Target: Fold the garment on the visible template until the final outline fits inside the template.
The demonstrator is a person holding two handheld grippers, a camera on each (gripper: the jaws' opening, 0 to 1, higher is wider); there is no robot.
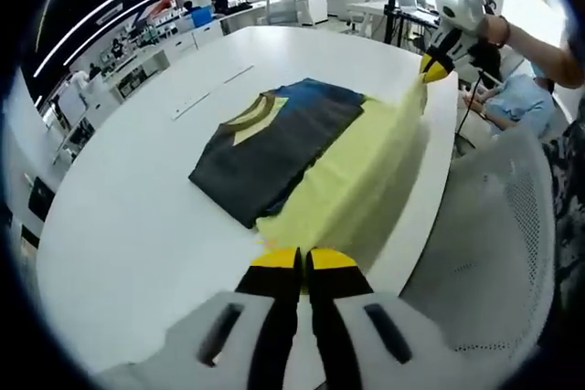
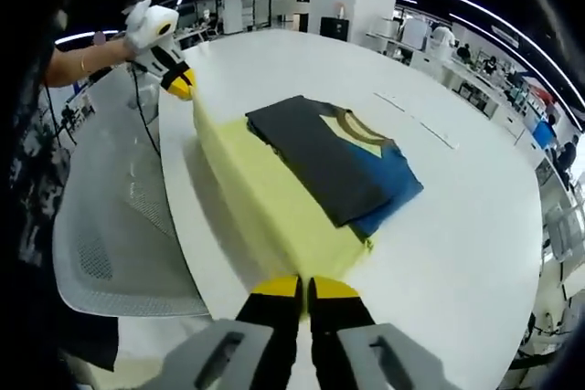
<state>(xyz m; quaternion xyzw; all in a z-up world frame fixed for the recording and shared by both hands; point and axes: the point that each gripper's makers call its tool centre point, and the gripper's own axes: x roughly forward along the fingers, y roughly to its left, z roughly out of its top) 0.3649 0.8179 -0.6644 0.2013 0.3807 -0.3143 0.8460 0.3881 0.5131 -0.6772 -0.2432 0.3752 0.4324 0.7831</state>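
1 garment (image 1: 302, 152) on 1 table (image 1: 137, 216); 2 grippers, left (image 1: 304, 260) and right (image 2: 304, 288), each pinching its yellow edge.

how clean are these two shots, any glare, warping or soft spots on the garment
Left gripper view: fisheye bows the white table edge; windows at the top blow out; the garment is fairly sharp, its yellow part washed pale.
Right gripper view: same warp; ceiling strip lights streak; garment clear, soft shadow beside it on the table; the left hand-held gripper looks slightly soft.
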